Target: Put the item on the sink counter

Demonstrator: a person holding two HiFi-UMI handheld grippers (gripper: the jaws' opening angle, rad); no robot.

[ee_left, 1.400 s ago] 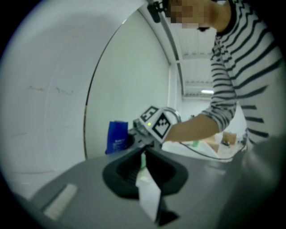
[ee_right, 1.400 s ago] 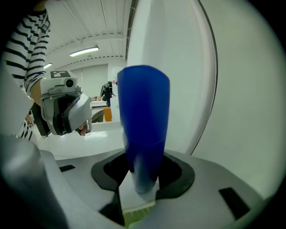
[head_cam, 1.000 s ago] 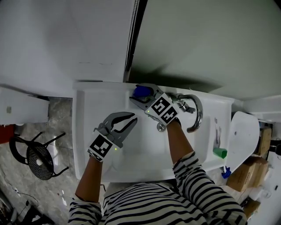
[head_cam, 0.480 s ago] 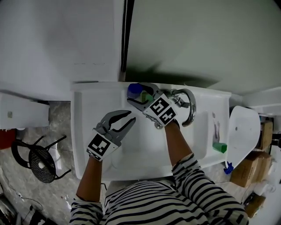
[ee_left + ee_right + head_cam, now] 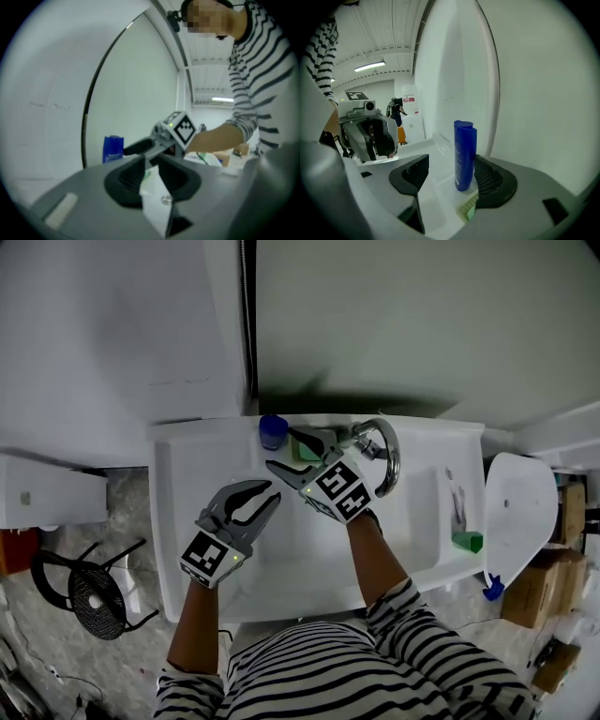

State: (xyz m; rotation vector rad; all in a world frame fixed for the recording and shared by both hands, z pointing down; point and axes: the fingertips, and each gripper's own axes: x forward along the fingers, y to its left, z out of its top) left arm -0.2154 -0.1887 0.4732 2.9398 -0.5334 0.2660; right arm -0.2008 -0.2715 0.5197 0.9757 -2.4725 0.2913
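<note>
The white desk (image 5: 208, 433) rims a sink against the wall, and at its back the blue bottle (image 5: 272, 430) stands upright (slim, flat-capped). The right hand-held gripper (image 5: 281, 449) reaches to it with jaws spread wide, while the left hand-held gripper (image 5: 268, 494) hangs over the basin (image 5: 292, 563), apart and empty. Only the right gripper view shows the bottle (image 5: 464, 154) between the jaws, just beside one pad; the head view gives its cap alone.

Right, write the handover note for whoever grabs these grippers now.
Left gripper: open and empty, over the sink basin.
Right gripper: jaws wide open at the back of the sink, with the blue bottle standing between them, close to one pad.
Blue bottle: upright on the sink counter by the wall, left of the faucet.
Done: bottle set on the counter.
Left: draw the right gripper straight back, taking care not to knock the bottle.
</note>
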